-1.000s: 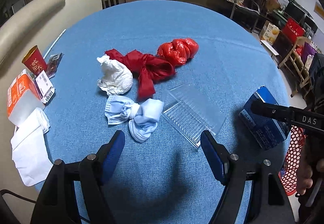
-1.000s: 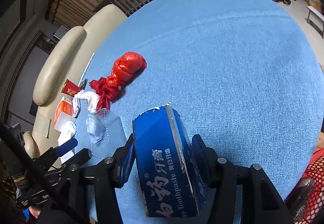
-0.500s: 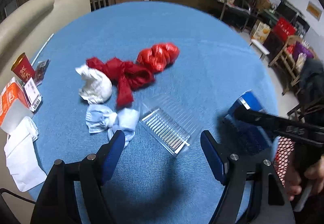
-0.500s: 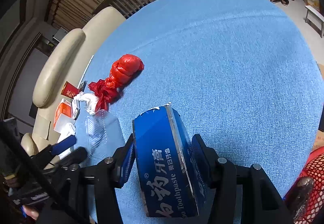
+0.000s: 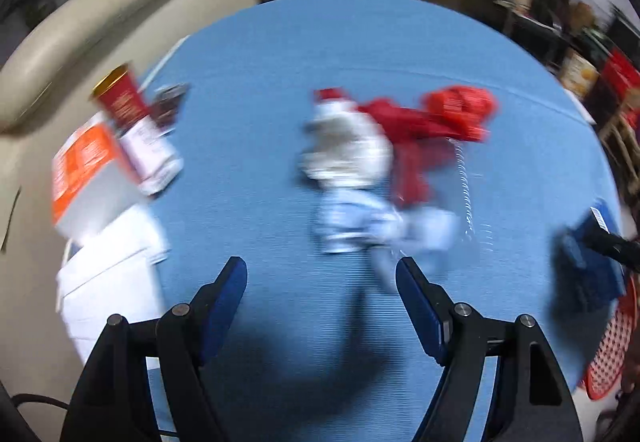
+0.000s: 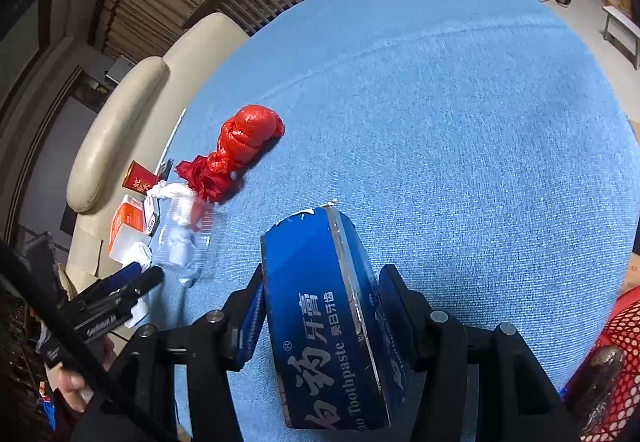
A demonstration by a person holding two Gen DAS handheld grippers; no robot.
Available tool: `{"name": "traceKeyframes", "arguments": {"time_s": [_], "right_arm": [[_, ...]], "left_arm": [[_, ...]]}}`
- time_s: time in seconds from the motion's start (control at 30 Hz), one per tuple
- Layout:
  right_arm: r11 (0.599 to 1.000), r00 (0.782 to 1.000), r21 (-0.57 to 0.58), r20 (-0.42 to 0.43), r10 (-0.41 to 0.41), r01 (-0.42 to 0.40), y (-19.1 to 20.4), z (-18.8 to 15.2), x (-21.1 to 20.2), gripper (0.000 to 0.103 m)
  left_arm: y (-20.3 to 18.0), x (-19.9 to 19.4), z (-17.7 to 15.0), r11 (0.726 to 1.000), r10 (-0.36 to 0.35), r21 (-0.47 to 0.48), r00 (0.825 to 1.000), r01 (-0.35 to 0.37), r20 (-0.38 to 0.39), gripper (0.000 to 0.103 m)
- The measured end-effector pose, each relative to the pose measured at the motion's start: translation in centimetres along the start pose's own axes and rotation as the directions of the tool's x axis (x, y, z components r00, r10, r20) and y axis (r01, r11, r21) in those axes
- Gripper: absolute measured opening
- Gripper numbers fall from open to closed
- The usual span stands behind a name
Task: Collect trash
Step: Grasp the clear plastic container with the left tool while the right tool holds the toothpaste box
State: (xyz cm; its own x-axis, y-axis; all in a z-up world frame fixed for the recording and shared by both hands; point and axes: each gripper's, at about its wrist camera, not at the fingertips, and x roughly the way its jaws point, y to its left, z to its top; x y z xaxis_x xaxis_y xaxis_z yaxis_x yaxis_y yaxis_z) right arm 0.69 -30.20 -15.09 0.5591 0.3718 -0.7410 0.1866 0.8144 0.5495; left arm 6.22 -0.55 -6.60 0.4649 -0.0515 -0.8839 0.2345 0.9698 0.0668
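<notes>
Pinching the toothpaste box [image 6: 332, 322] in the right gripper [image 6: 320, 306], keeping the left gripper [image 5: 320, 294] spread and empty near the face mask [image 5: 360, 226], leaving most trash still uncollected beside that mask.

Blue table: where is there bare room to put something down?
The table's far and right side, beyond the red plastic bag and the toothpaste box, is bare cloth. It is crowded on the left: crumpled tissue, face mask, orange carton and red cup.
</notes>
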Motion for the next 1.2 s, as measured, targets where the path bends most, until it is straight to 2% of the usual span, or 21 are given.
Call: {"name": "traceKeyframes", "arguments": {"time_s": [0.07,0.13,0.4,0.47,0.6,0.7,0.8,0.87,0.93,1.0,1.03,1.2], "right_arm": [[1.0,1.0,0.002,-0.008,-0.003,0.003,-0.1,-0.1,0.3,0.058],[1.0,1.0,-0.007,-0.003,-0.011,0.011,0.1,-0.2,0.3,0.059],[1.0,1.0,-0.015,-0.008,-0.019,0.018,0.5,-0.2,0.6,0.059],[1.0,1.0,-0.016,-0.008,-0.021,0.021,0.5,-0.2,0.5,0.059],[1.0,1.0,-0.017,-0.007,-0.017,0.017,0.5,-0.2,0.5,0.059],[1.0,1.0,-0.017,-0.006,-0.012,0.012,0.4,-0.2,0.5,0.059],[1.0,1.0,-0.018,-0.007,-0.006,0.006,0.4,-0.3,0.5,0.059],[1.0,1.0,-0.019,-0.007,-0.004,0.004,0.4,-0.3,0.4,0.059],[1.0,1.0,-0.02,-0.006,-0.002,0.001,0.4,-0.3,0.4,0.059],[1.0,1.0,-0.02,-0.005,-0.001,0.001,0.4,-0.3,0.4,0.059],[1.0,1.0,-0.02,-0.004,-0.002,0.002,0.4,-0.4,0.4,0.059],[1.0,1.0,-0.023,-0.004,-0.007,0.007,0.7,-0.4,0.5,0.058]], "left_arm": [[1.8,-0.1,0.0,0.998,0.002,-0.07,1.0,-0.003,-0.008,0.077],[2.2,-0.5,-0.2,0.995,-0.014,-0.096,1.0,0.014,0.006,0.077],[-4.7,-3.9,0.3,0.995,-0.079,0.078,0.989,0.07,0.121,0.077],[-5.9,-3.7,0.7,0.992,-0.082,0.108,0.989,0.069,0.126,0.077],[-9.2,-2.1,0.2,0.981,0.003,0.191,0.991,-0.028,0.132,0.078],[-9.8,0.1,-0.1,0.972,0.088,0.209,0.989,-0.112,0.121,0.078],[-9.6,1.2,-0.6,0.967,0.13,0.206,0.984,-0.153,0.122,0.078],[-8.9,1.1,-0.6,0.974,0.119,0.178,0.986,-0.138,0.116,0.078],[-7.5,0.9,-0.3,0.987,0.07,0.132,0.99,-0.086,0.121,0.076],[-6.7,0.5,-0.1,0.993,0.033,0.11,0.991,-0.048,0.131,0.064],[-6.4,0.3,0.0,0.994,0.009,0.105,0.992,-0.022,0.129,0.053],[-5.5,-0.5,-0.1,0.995,-0.067,0.086,0.988,0.056,0.137,0.053]]}}
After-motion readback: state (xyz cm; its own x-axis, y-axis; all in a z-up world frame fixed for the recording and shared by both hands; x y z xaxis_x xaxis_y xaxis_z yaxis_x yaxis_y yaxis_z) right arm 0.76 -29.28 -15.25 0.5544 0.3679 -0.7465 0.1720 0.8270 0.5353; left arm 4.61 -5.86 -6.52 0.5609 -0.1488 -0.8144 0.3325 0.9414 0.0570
